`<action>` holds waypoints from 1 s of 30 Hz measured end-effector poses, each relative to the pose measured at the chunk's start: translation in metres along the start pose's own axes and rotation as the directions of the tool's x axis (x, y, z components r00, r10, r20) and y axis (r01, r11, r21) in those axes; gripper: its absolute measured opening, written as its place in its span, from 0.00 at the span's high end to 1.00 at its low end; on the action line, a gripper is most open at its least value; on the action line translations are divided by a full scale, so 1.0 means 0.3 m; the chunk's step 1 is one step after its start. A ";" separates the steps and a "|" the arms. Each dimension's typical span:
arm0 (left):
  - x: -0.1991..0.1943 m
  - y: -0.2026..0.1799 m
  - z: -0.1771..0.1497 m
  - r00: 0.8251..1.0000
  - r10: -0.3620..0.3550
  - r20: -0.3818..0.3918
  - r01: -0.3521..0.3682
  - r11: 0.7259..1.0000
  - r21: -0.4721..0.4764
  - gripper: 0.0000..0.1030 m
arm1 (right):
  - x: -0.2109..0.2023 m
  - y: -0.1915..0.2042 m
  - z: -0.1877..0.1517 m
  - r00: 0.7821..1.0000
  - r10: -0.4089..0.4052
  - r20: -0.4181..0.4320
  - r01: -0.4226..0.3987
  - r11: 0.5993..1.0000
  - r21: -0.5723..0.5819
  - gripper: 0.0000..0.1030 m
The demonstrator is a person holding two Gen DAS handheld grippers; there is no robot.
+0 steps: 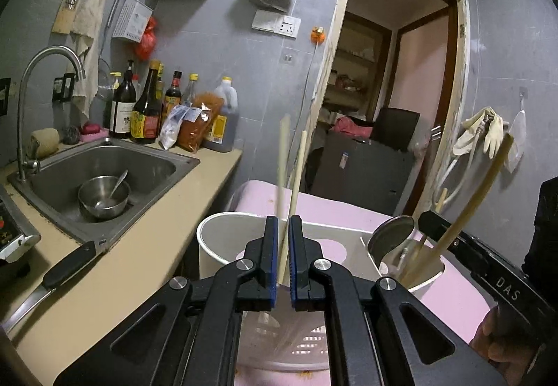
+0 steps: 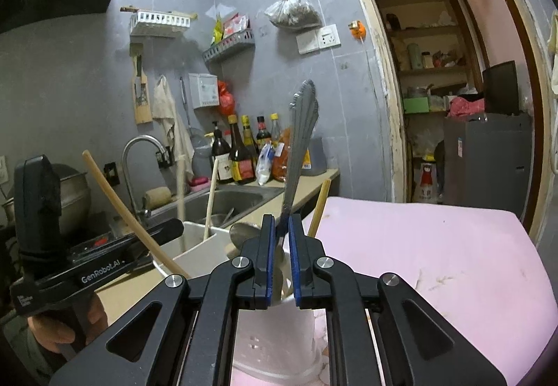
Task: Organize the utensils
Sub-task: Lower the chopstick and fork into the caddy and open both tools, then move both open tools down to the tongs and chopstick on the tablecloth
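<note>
Gripping a pair of chopsticks [image 1: 291, 183], the left hand-held gripper [image 1: 284, 257] is holding them upright over the white holder's [image 1: 212, 239] near-empty left compartment. The right hand-held gripper [image 2: 279, 257] is clamping a metal spoon handle [image 2: 300, 141] at twelve o'clock, over the right compartment where a spoon [image 1: 390, 237] and more chopsticks [image 1: 470, 197] are standing. Judging risk: both tools are crowding one light holder on the pink table [image 2: 436, 246], so a sideways nudge could be tipping it.
</note>
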State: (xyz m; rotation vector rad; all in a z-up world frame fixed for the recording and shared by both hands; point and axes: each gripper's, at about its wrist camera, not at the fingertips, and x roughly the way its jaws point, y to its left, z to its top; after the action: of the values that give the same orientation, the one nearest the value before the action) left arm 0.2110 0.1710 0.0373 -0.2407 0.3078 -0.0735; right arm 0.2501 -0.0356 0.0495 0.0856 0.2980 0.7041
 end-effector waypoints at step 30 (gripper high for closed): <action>-0.217 -0.143 0.025 0.994 0.008 0.110 -0.012 0.999 0.034 0.11 | -0.285 -0.071 0.031 0.978 -0.106 0.179 0.111 0.994 -0.022 0.42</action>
State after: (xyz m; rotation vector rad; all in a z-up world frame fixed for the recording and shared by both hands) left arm 0.1498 0.1381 0.0737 -0.2082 0.1986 -0.0551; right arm 0.2044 -0.1072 0.0753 0.1008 0.1194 0.5882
